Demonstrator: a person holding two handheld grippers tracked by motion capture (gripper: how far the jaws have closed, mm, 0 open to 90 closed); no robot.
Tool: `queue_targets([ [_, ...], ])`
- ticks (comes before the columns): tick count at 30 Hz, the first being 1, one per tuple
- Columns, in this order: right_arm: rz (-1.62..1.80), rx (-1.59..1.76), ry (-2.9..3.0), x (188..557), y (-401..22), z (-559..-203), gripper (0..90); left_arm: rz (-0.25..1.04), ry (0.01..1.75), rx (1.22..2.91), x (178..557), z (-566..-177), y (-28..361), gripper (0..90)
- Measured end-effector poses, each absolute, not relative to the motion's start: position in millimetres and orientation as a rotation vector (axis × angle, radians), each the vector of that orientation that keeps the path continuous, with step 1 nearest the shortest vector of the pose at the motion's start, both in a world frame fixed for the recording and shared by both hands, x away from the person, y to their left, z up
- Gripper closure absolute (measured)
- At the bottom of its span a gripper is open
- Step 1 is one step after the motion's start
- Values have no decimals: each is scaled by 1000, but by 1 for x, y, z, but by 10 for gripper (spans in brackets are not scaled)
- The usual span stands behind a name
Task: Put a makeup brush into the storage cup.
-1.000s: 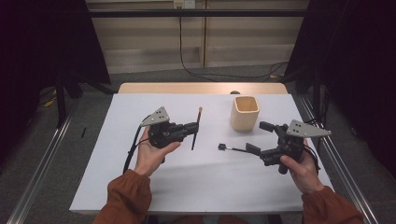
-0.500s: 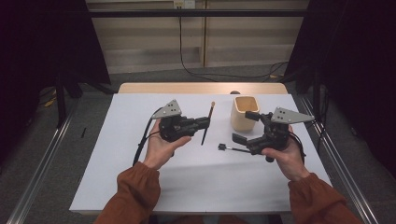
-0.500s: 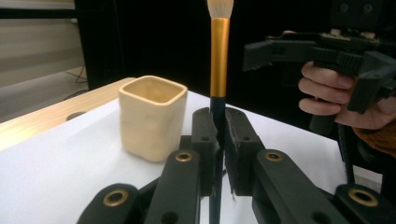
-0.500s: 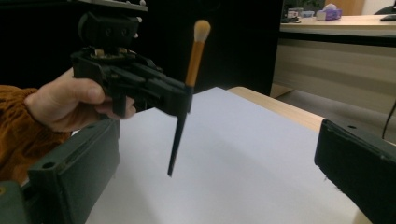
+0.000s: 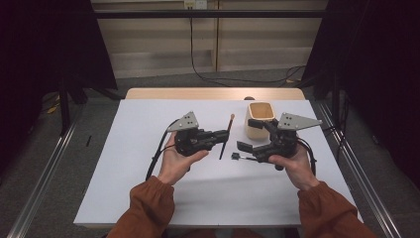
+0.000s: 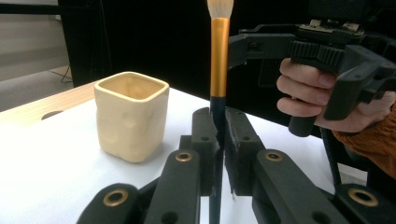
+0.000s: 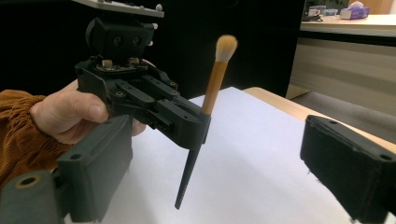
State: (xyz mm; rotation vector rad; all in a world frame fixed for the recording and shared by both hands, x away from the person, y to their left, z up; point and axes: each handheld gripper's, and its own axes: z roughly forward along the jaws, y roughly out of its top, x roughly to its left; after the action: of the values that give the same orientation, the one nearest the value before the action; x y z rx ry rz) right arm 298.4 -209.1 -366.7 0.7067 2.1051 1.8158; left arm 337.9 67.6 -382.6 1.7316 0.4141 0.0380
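The makeup brush [image 5: 225,136] stood nearly upright above the white table [image 5: 148,148], just left of the cream cup [image 5: 259,119], its pale bristles at the top and its dark handle end at the bottom; the left gripper [image 5: 220,135] pinched the dark handle between its jaws, pressed tight on it, with the gold ferrule rising above them in the left gripper view [image 6: 219,56]; the right gripper [image 5: 246,135], on the cup's near side, faced the brush with its jaws spread wide and nothing between them, though they had just been closing a little; the cup stood on the table beyond the right gripper, apart from the brush.
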Motion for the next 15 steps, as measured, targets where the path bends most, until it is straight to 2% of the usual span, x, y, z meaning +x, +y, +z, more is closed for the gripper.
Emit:
queue_targets([
  [10, 1886, 694, 2087, 301, -212, -367, 226, 49, 379, 1732, 332, -385, 60, 837],
  [13, 1907, 698, 2076, 302, -213, -366, 281, 41, 373, 1738, 331, -387, 56, 837],
  [14, 1925, 704, 2071, 302, -213, -366, 346, 39, 369, 1741, 331, -387, 55, 837],
  [15, 1939, 718, 2075, 302, -213, -366, 364, 37, 368, 1743, 331, -388, 54, 837],
])
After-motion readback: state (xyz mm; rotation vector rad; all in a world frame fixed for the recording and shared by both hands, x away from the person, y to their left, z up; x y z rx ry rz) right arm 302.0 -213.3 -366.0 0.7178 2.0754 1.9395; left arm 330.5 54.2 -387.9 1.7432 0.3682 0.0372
